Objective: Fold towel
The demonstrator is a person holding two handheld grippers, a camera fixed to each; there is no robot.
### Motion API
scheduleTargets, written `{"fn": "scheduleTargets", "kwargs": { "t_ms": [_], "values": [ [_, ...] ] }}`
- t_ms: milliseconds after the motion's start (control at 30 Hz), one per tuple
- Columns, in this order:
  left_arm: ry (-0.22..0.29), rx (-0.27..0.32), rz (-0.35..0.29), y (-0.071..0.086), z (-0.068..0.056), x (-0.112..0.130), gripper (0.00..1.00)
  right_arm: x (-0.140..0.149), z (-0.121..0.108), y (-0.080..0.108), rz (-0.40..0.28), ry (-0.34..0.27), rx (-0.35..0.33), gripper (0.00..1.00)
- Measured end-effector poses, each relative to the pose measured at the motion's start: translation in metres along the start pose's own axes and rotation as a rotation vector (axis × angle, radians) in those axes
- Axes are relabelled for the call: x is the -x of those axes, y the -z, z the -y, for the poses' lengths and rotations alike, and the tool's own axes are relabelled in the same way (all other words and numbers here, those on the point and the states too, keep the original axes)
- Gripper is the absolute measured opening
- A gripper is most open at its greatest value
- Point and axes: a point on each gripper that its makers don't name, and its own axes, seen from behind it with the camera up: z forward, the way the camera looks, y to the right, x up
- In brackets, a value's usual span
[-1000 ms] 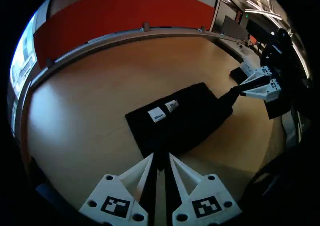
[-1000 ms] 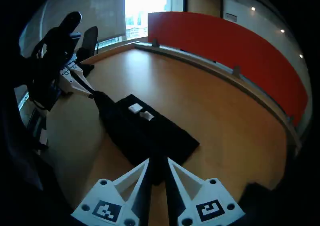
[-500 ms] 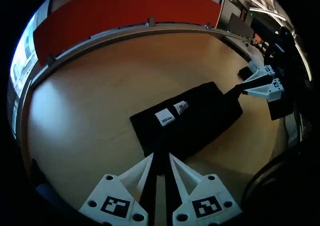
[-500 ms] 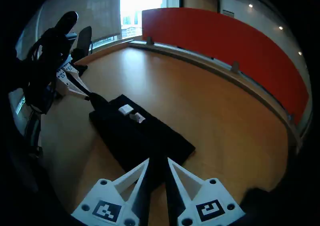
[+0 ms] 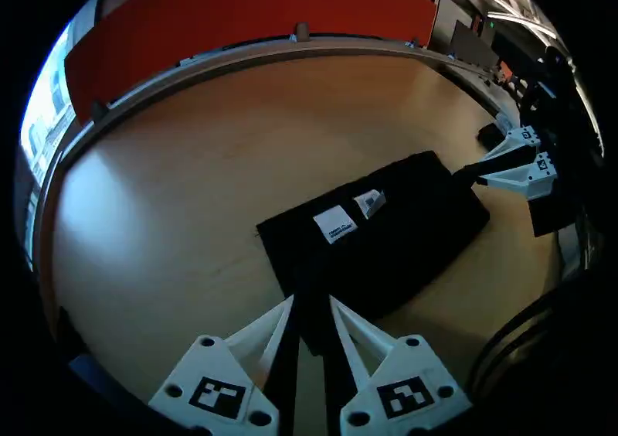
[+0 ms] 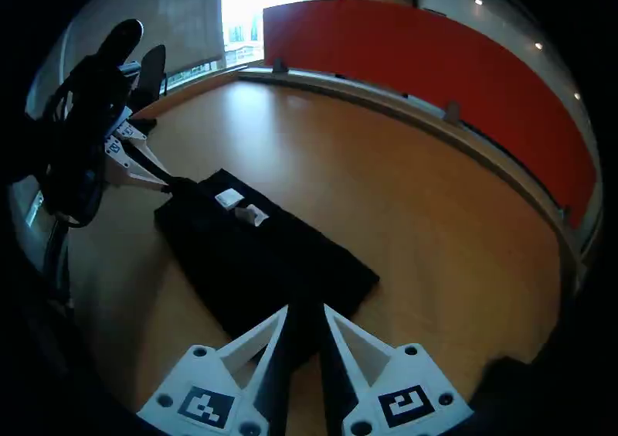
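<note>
A black towel (image 5: 402, 235) with two white labels (image 5: 334, 224) lies stretched out on the wooden table (image 5: 193, 189). In the left gripper view my left gripper (image 5: 309, 306) is shut on the towel's near corner, and my right gripper (image 5: 468, 175) pinches the far corner at the right. In the right gripper view the towel (image 6: 247, 258) runs away from my right gripper (image 6: 305, 314), which is shut on its near end. There the left gripper (image 6: 167, 185), held by a dark-sleeved hand, grips the far end beside the labels (image 6: 229, 199).
A red partition (image 5: 232, 18) runs along the table's far edge on a grey rail, also seen as the red partition (image 6: 432, 57). A bright window (image 6: 263, 3) and a dark chair (image 6: 151, 73) stand beyond the table. Bare wood surrounds the towel.
The towel has been drawn out longer and flatter between the two grippers. Its bunched far corner has come down towards the table. Both grippers stayed shut on it.
</note>
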Motion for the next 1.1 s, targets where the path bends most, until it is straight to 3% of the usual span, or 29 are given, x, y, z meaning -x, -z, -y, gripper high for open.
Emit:
{"fn": "scheduleTargets", "kwargs": {
  "t_ms": [267, 600, 667, 867, 1000, 1100],
  "values": [
    [0.005, -0.042, -0.013, -0.010, 0.015, -0.005, 0.35, 0.001, -0.010, -0.010, 0.009, -0.035, 0.048, 0.27],
    [0.010, -0.093, -0.005, -0.017, 0.032, -0.007, 0.41, -0.002, -0.020, -0.019, 0.016, -0.041, 0.089, 0.38],
    [0.009, -0.101, -0.008, -0.017, 0.035, -0.010, 0.47, -0.004, -0.023, -0.021, 0.015, -0.040, 0.098, 0.39],
    [0.002, -0.136, -0.019, -0.017, 0.046, -0.016, 0.66, -0.008, -0.032, -0.022, 0.011, -0.042, 0.129, 0.52],
    [-0.008, -0.171, -0.026, -0.015, 0.055, -0.019, 0.84, -0.009, -0.037, -0.023, 0.011, -0.034, 0.145, 0.63],
    [-0.012, -0.180, -0.030, -0.014, 0.057, -0.021, 0.91, -0.009, -0.040, -0.023, 0.012, -0.025, 0.157, 0.71]
  ]
}}
